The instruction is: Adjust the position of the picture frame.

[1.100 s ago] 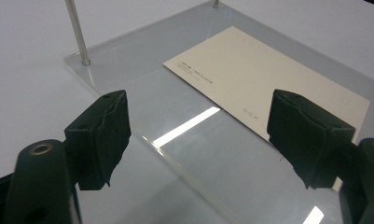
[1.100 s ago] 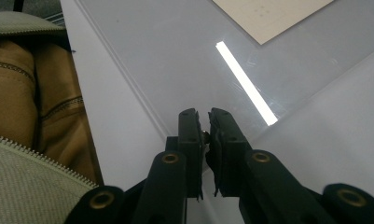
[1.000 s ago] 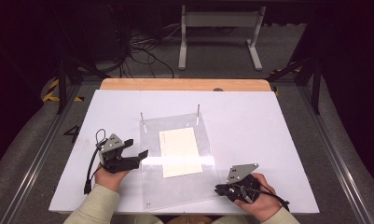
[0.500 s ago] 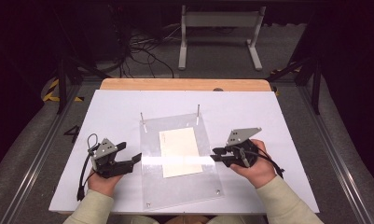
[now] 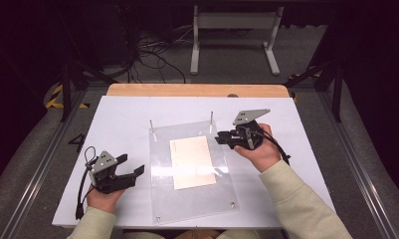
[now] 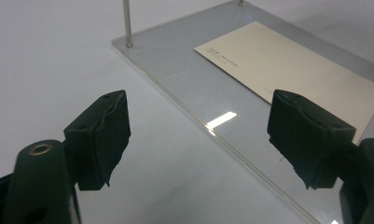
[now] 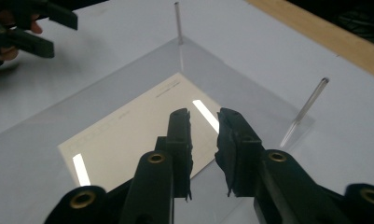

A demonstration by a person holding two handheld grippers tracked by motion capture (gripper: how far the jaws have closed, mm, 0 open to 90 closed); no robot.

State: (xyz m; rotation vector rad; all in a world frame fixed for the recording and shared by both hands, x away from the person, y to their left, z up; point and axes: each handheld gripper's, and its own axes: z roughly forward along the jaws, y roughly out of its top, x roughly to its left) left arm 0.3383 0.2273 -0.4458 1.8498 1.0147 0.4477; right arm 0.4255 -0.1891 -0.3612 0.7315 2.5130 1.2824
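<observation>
card [image 5: 191, 162] on clear plate [image 5: 163, 199] mid-table [image 5: 122, 114], two pins [image 5: 211, 121] at plate's far corners, left gripper [image 5: 131, 170] just left of plate, right gripper [image 5: 220, 137] over far right corner

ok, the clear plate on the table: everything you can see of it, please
The clear plate is a transparent rectangular slab, acrylic by the look, lying flat on the white table, slightly skewed. Two thin metal pins stand upright at its far corners; small fasteners sit at the near ones. A cream card with faint printed lines lies flat at its middle; whether on top or underneath is unclear. Ceiling light glares off its surface. Neither gripper touches it.
</observation>
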